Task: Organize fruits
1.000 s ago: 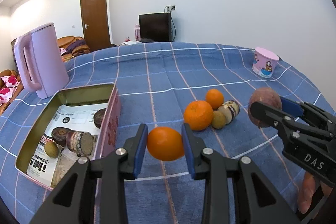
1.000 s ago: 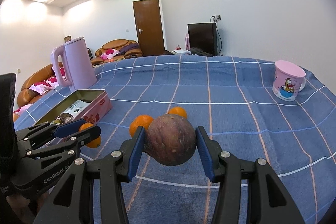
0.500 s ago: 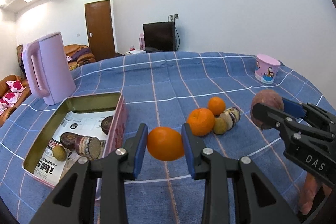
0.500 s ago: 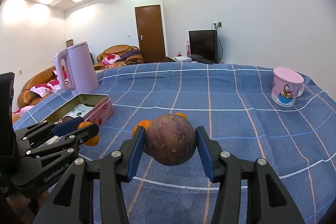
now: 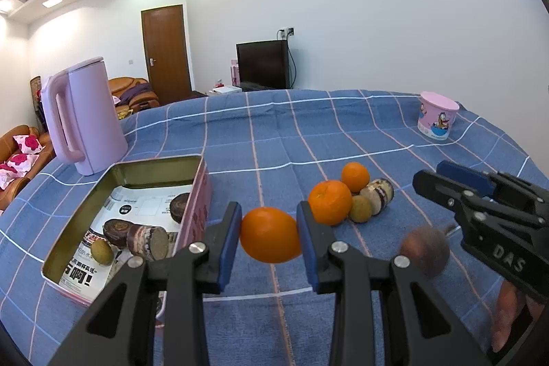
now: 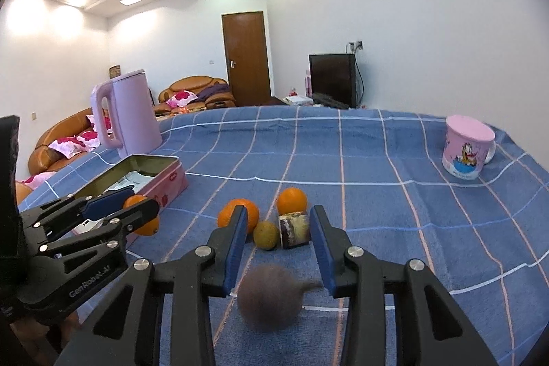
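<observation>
A: Our left tool [image 5: 268, 239] pinches 1 orange [image 5: 270, 239], just right of the pink tin [image 5: 202, 194].
B: Our right tool [image 6: 278, 249] is spread; the purple fruit [image 6: 269, 297] blurs beneath it, loose.
A: Next, we judge, the orange goes over the tin's rim; the purple fruit needs regrasping.

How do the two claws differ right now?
The left claw is shut on an orange; the right claw is open and grips nothing. The orange looks sharp and steady between the left pads; the purple fruit below the right claw is motion-blurred, out of the grip. Shared: black frames, blue pads, both above the blue checked cloth.
</observation>
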Motion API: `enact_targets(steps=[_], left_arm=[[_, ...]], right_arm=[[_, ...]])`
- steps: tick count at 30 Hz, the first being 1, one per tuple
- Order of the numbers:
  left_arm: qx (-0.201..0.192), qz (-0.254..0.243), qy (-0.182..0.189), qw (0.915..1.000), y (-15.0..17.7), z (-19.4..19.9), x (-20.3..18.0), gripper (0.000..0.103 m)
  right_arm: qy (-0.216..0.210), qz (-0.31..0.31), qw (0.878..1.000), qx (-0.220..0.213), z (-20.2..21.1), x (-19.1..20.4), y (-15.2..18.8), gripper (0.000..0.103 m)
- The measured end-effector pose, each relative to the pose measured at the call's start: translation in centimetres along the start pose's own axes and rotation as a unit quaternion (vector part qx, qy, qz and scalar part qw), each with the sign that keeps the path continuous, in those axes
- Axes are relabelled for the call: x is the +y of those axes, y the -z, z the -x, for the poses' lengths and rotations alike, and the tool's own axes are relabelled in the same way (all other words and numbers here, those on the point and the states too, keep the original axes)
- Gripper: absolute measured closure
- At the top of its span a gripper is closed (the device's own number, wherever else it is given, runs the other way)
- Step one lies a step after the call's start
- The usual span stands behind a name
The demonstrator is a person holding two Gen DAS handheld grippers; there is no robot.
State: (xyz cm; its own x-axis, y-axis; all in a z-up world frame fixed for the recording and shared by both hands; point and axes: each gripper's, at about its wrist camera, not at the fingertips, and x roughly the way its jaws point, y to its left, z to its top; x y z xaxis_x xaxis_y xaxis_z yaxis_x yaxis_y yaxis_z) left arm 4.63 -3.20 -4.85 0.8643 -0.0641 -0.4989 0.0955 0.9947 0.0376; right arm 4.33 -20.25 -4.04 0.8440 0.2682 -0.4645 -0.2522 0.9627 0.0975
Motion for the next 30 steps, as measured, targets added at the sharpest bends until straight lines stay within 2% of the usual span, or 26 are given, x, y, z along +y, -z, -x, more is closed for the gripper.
enact_targets(steps=[2, 4, 6, 7, 15, 23, 24, 25, 30], left_arm=[[-0.001, 0.0, 0.002, 1.0, 0.0, 0.0, 0.1, 0.068], [0.0, 0.002, 0.004, 1.0, 0.0, 0.0, 0.1, 0.068], [0.003, 0.005, 0.006, 1.0, 0.0, -0.1, 0.2, 0.068], [0.002, 0.007, 0.007, 1.0, 0.0, -0.1, 0.3, 0.068], [0.005, 0.014, 0.007, 0.9999, 0.1, -0.2, 0.5, 0.068], [0.007, 0.013, 0.009, 0.9998, 0.1, -0.1, 0.5, 0.068], [0.007, 0.013, 0.01, 0.9998, 0.1, -0.1, 0.5, 0.068], [0.006, 0.013, 0.009, 0.9998, 0.1, 0.0, 0.4, 0.068], [0.006, 0.011, 0.006, 0.9999, 0.1, 0.0, 0.5, 0.068]], right_arm=[[0.01, -0.017, 1.0, 0.011, -0.3, -0.7, 0.0, 0.062], [0.009, -0.019, 1.0, 0.009, 0.2, -1.1, 0.1, 0.055], [0.016, -0.018, 0.999, 0.021, 0.3, -1.1, 0.4, 0.04], [0.012, -0.019, 0.999, 0.033, 0.3, -1.0, 0.6, 0.039], [0.007, 0.006, 0.995, 0.098, -0.8, 0.8, 2.6, 0.039], [0.001, 0.001, 0.99, 0.139, -2.4, 0.7, 3.2, 0.041], [-0.003, 0.0, 0.991, 0.137, -2.3, 0.6, 3.2, 0.05], [-0.005, -0.002, 0.992, 0.13, -2.0, 0.6, 3.1, 0.053], [-0.007, 0.003, 0.994, 0.107, -1.3, 1.0, 2.7, 0.054]])
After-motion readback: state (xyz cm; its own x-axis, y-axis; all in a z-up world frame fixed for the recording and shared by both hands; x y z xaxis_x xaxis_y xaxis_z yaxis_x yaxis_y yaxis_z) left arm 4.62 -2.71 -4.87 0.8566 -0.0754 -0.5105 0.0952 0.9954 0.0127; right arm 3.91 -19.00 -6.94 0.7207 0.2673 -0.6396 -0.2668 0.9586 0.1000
